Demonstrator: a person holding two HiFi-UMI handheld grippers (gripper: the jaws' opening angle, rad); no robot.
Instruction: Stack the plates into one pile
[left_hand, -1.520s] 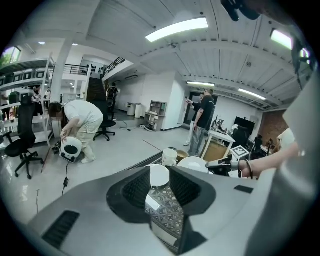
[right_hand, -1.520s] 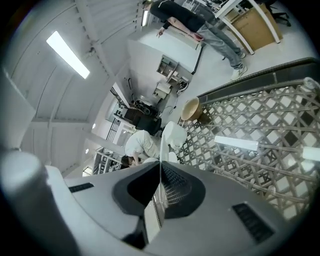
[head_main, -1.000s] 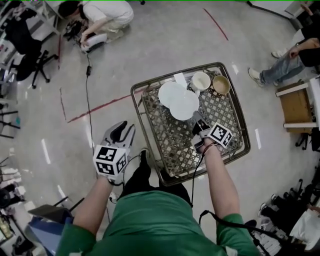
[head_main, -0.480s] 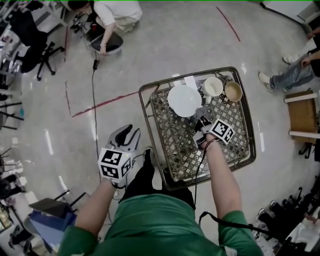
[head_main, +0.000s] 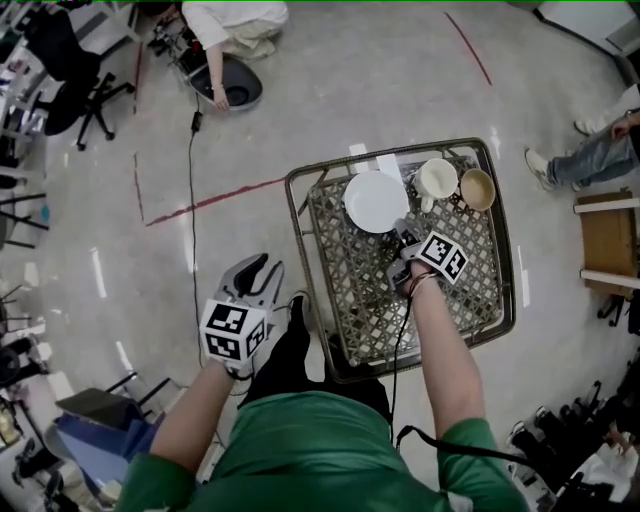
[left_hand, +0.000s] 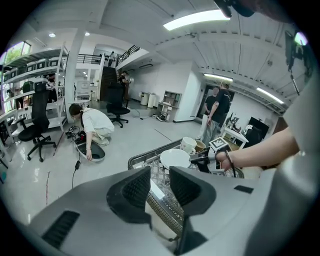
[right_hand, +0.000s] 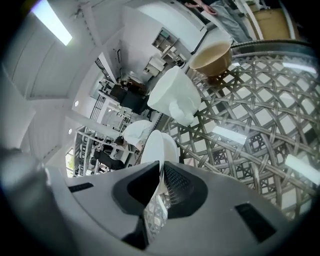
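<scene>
A white plate (head_main: 374, 200) shows as a single disc at the far left of the wicker table (head_main: 450, 300). My right gripper (head_main: 402, 228) is shut on its near rim. In the right gripper view the plate (right_hand: 160, 145) stands edge-on between the closed jaws of that gripper (right_hand: 161, 172). No second plate shows apart from this disc. My left gripper (head_main: 247, 275) hangs over the floor left of the table, open and empty. From the left gripper view, its jaws (left_hand: 160, 187) point at the table, with the plate (left_hand: 175, 158) beyond them.
A white mug (head_main: 436, 178) and a tan cup (head_main: 478, 188) stand at the table's far right corner, right of the plate. A crouching person (head_main: 235, 20) with a dark basin (head_main: 238, 85), a floor cable (head_main: 192, 200) and a wooden stool (head_main: 605, 240) surround the table.
A second ago two overlapping plates showed; now only one disc shows. The right gripper has carried its plate over the other one and lowered. The left gripper sank slightly.
</scene>
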